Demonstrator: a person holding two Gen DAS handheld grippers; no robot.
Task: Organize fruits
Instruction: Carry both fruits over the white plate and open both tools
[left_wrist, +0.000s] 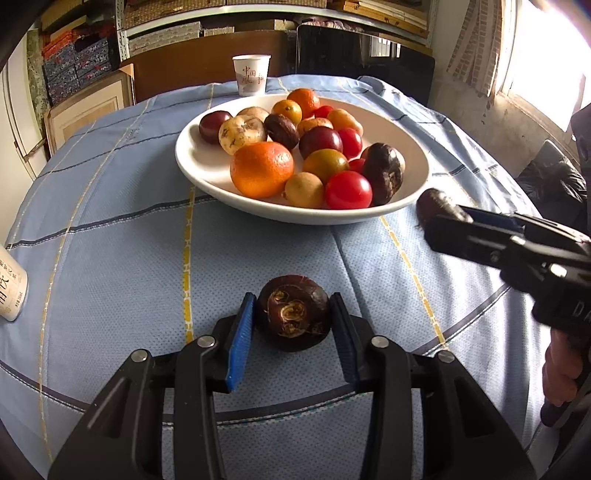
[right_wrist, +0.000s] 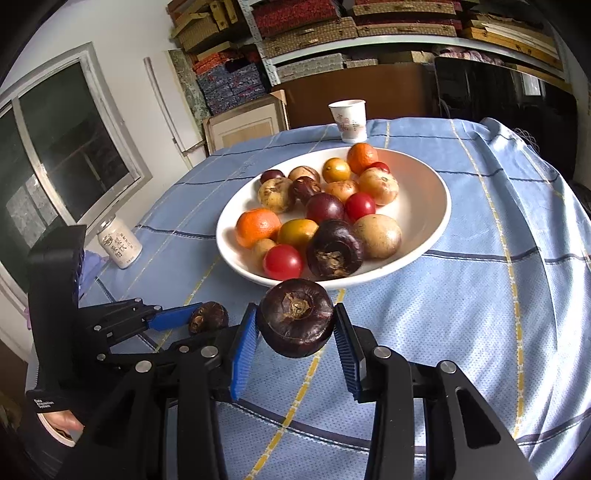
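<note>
Dark, scarred chestnut (left_wrist: 293, 312) between pads

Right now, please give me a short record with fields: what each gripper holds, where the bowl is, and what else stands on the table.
left gripper: blue fingers closed on a dark water chestnut resting on the tablecloth
right gripper: holds another dark chestnut, near the bowl's rim
bowl: white, mid-table, full of mixed fruits
other items: paper cup behind the bowl; small white bottle
</note>
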